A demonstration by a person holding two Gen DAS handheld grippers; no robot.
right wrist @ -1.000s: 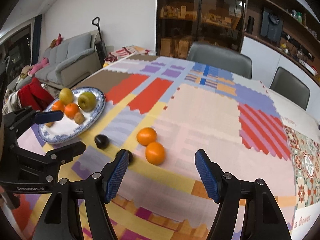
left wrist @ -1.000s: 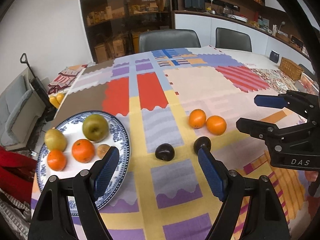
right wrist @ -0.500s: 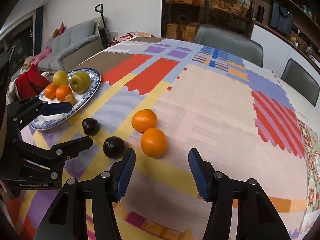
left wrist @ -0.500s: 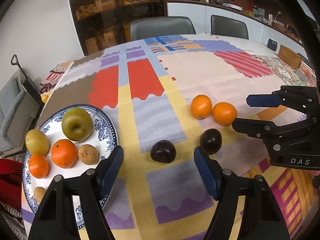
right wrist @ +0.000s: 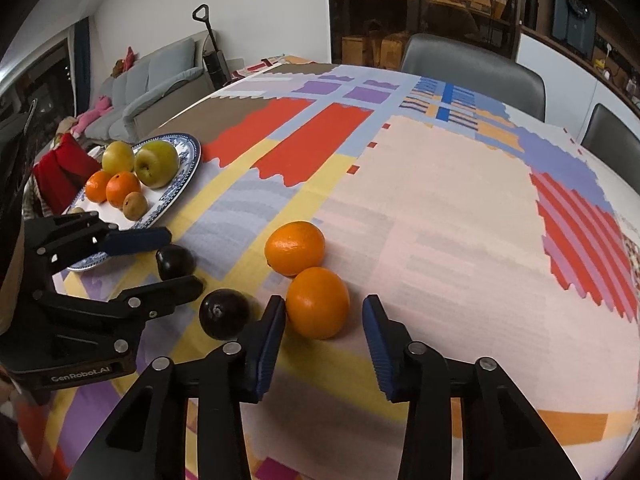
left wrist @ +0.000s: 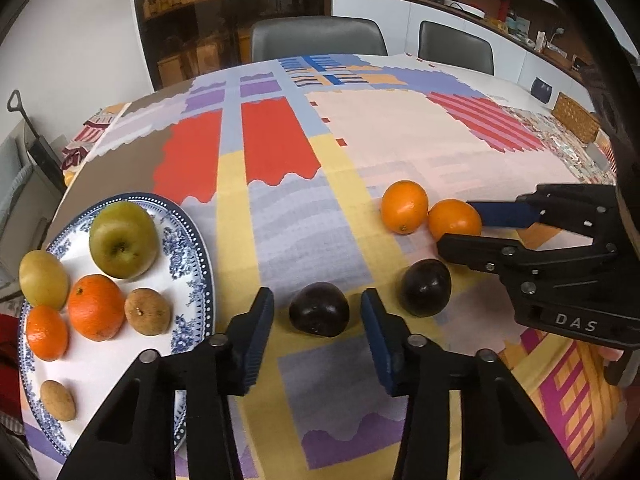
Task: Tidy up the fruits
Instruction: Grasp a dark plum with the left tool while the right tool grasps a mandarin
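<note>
Two dark purple fruits and two oranges lie on the patchwork tablecloth. My left gripper (left wrist: 317, 316) is open, its fingers on either side of the left dark fruit (left wrist: 319, 309), apart from it. The other dark fruit (left wrist: 426, 293) lies just right. My right gripper (right wrist: 324, 320) is open around the nearer orange (right wrist: 318, 302); the left pad looks close to touching it. The second orange (right wrist: 295, 247) sits behind. A blue-and-white plate (left wrist: 192, 240) at the left holds a green apple (left wrist: 123, 239), a yellow fruit, two oranges and two small brown fruits.
Two grey chairs (left wrist: 316, 36) stand at the table's far side. A wicker basket (left wrist: 576, 122) sits at the far right. A sofa (right wrist: 152, 88) and a red cloth (right wrist: 60, 172) lie beyond the table's left edge. The right gripper also shows in the left wrist view (left wrist: 460, 226).
Both grippers have moved forward and down toward the table. The left one now brackets the left dark fruit, the right one the nearer orange. Both have narrowed somewhat.
</note>
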